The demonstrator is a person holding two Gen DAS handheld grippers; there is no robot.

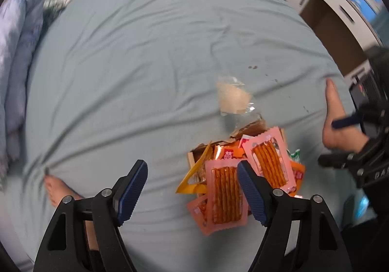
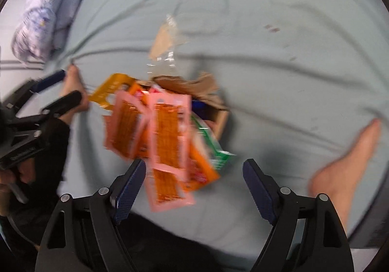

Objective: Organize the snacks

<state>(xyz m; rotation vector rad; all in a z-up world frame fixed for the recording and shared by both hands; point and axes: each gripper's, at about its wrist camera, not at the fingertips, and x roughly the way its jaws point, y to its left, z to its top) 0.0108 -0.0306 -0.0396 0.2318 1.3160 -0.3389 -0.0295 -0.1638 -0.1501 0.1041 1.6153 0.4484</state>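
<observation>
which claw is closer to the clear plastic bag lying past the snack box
Hard to call; roughly even. The left claw and the right claw both hang open over the near side of the snack pile, short of the clear bag.

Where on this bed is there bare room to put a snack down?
Bare sheet stretches wide from the clear bag to the pillows. It is crowded around the cardboard box, heaped with snack packets, between the two feet.

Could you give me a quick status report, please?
Left gripper open, empty. Right gripper open, empty. Snack packets heaped over cardboard box. Clear bag lies beyond.
</observation>
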